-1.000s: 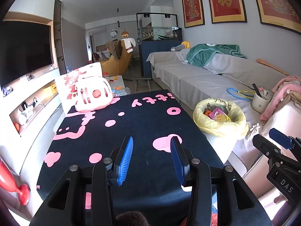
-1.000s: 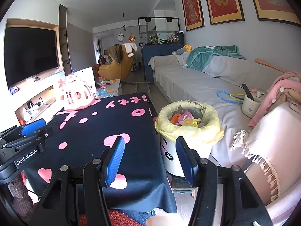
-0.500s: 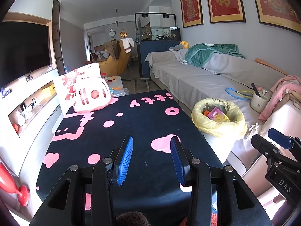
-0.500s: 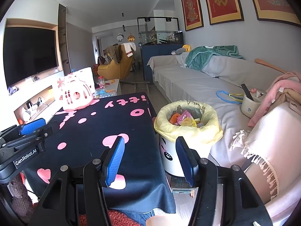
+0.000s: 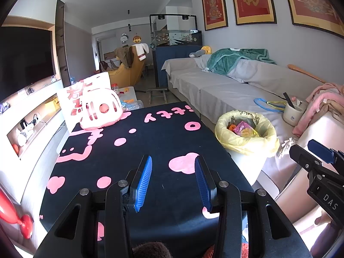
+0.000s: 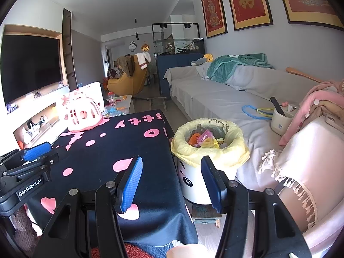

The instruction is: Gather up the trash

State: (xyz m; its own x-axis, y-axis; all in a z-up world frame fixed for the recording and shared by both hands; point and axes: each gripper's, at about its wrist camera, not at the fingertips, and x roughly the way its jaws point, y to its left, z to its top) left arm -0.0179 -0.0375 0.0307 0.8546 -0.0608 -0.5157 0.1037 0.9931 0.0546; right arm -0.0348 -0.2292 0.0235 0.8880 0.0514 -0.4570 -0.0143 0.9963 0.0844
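Both the left gripper (image 5: 172,180) and right gripper (image 6: 171,181) have jaws wide and empty. The trash bin (image 6: 209,148) stands just ahead of the right jaws, beside the tabletop (image 5: 150,142).

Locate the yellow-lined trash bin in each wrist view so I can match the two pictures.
Left wrist view: trash bin sits right of centre, beside the black tablecloth's right edge.
Right wrist view: trash bin sits at centre, just above the open jaws.
Shared landmark: the pink dome basket on the tablecloth's far left corner.
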